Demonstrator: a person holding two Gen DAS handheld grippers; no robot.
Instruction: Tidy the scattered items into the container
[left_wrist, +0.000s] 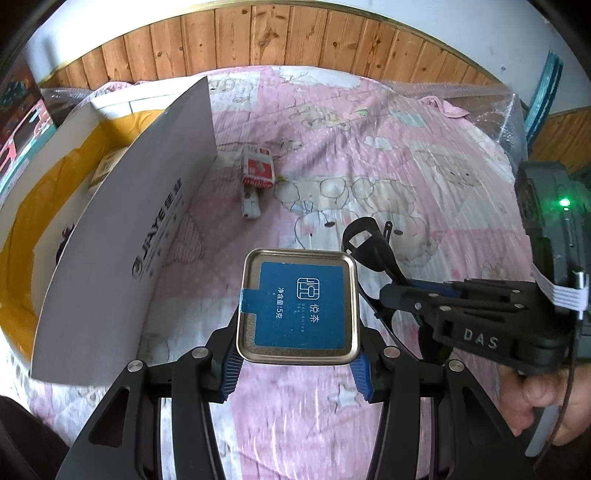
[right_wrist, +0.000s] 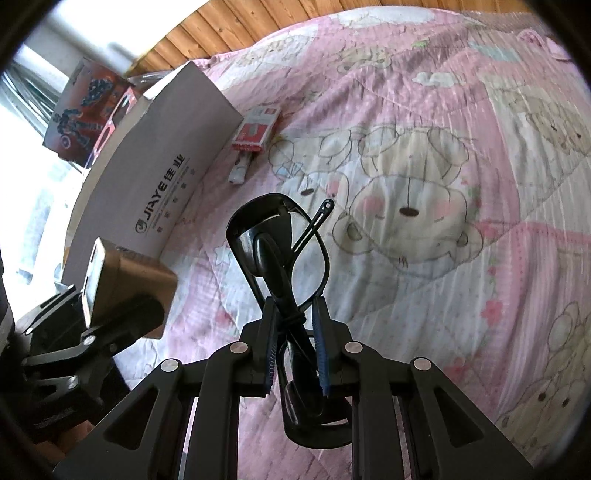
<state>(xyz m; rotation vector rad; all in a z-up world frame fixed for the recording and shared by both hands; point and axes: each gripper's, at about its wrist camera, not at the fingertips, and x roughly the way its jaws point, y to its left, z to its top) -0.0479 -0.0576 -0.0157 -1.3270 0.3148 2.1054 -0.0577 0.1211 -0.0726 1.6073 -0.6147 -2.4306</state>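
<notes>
My left gripper (left_wrist: 297, 363) is shut on a square metal tin (left_wrist: 300, 306) with a blue label, held above the pink bedspread. The same tin (right_wrist: 129, 277) shows side-on in the right wrist view at lower left. My right gripper (right_wrist: 295, 354) is shut on a pair of black glasses (right_wrist: 277, 243), folded, pointing up and away; the glasses (left_wrist: 364, 240) also appear just right of the tin. The white cardboard box (left_wrist: 122, 229) with a yellow inside stands open at the left. A red-and-white packet (left_wrist: 257, 168) and a small white tube (left_wrist: 251, 205) lie beside the box wall.
The pink bear-print bedspread (right_wrist: 443, 166) covers the bed. A wooden panelled wall (left_wrist: 277, 40) runs behind. A colourful toy box (right_wrist: 88, 107) stands behind the cardboard box. A hand (left_wrist: 539, 398) holds the right gripper's handle at the right edge.
</notes>
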